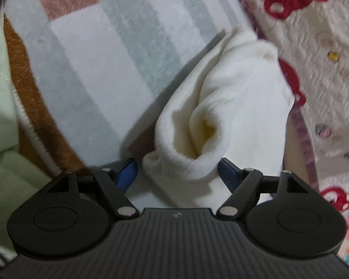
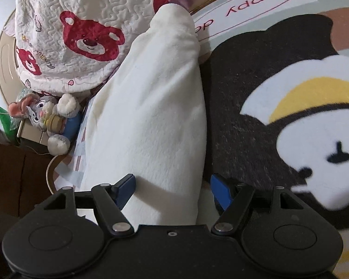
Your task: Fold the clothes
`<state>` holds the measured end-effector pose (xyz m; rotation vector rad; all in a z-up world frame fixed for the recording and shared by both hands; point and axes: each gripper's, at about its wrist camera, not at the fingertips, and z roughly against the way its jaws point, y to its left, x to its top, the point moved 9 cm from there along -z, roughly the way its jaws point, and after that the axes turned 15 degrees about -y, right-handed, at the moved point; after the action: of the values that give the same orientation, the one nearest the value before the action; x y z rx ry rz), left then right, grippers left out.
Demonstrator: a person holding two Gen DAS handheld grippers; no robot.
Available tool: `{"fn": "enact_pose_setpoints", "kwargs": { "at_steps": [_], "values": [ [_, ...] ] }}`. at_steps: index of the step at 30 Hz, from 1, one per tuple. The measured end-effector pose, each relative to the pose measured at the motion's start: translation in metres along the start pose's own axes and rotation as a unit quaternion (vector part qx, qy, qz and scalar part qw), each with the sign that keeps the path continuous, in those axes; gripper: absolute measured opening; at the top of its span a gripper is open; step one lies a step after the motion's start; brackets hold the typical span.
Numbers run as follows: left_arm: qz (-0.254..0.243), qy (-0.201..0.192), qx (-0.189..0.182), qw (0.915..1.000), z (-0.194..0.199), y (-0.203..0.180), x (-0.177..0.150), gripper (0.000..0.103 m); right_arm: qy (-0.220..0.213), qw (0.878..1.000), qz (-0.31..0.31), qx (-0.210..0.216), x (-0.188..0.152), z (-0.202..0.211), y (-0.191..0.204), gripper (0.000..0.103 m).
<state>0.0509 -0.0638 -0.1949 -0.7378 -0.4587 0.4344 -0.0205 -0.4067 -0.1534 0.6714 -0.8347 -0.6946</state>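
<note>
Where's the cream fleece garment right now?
The cream fleece garment runs up the middle of both wrist views, between each gripper's open jaws, lying on the patterned rug with the red bear quilt beside it.

Soft, even indoor light fills both fisheye views, casting faint shadows beside the cream fleece garment point(image 1: 223, 107), while motion blur smears the left view's patterned rug point(image 1: 100, 53) and edges curve into dark corners.

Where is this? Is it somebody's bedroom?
Probably a bedroom or a child's room at home: a quilt with red bears, a plush bunny toy and a cartoon "Happy day" rug on the floor.
</note>
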Motion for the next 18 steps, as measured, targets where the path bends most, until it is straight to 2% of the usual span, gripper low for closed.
{"fn": "enact_pose_setpoints", "kwargs": {
  "at_steps": [4, 5, 6, 9, 12, 15, 16, 17, 18],
  "values": [
    [-0.038, -0.062, 0.011, 0.9973, -0.007, -0.013, -0.001, 0.075, -0.012, 1.000, -0.019, 0.008, 0.010, -0.012, -0.005, 0.077],
    [-0.044, -0.077, 0.012, 0.9960, -0.008, -0.016, -0.004, 0.072, -0.013, 1.000, -0.020, 0.010, 0.012, -0.016, -0.005, 0.078],
    [-0.051, -0.087, 0.010, 0.9949, -0.009, -0.017, -0.006, 0.059, -0.013, 1.000, -0.022, 0.012, 0.014, -0.020, -0.004, 0.082],
    [-0.080, -0.095, -0.001, 0.9922, -0.007, -0.019, -0.008, 0.042, -0.015, 0.999, -0.026, 0.018, 0.019, -0.033, -0.003, 0.084],
    [-0.140, -0.104, 0.001, 0.9847, -0.004, -0.028, -0.004, 0.039, -0.017, 0.999, -0.030, 0.024, 0.025, -0.045, -0.001, 0.092],
    [-0.147, -0.100, -0.006, 0.9841, -0.006, -0.029, -0.004, 0.042, -0.019, 0.999, -0.034, 0.030, 0.031, -0.057, 0.000, 0.094],
    [-0.135, -0.096, -0.012, 0.9860, -0.008, -0.027, -0.003, 0.042, -0.019, 0.999, -0.035, 0.032, 0.033, -0.061, 0.001, 0.096],
    [-0.124, -0.092, -0.019, 0.9878, -0.010, -0.024, -0.002, 0.043, -0.023, 0.999, -0.025, 0.033, 0.034, -0.064, 0.004, 0.097],
    [-0.117, -0.089, -0.025, 0.9887, -0.011, -0.023, -0.001, 0.040, -0.033, 0.999, 0.011, 0.032, 0.034, -0.064, 0.013, 0.096]
  ]
}}
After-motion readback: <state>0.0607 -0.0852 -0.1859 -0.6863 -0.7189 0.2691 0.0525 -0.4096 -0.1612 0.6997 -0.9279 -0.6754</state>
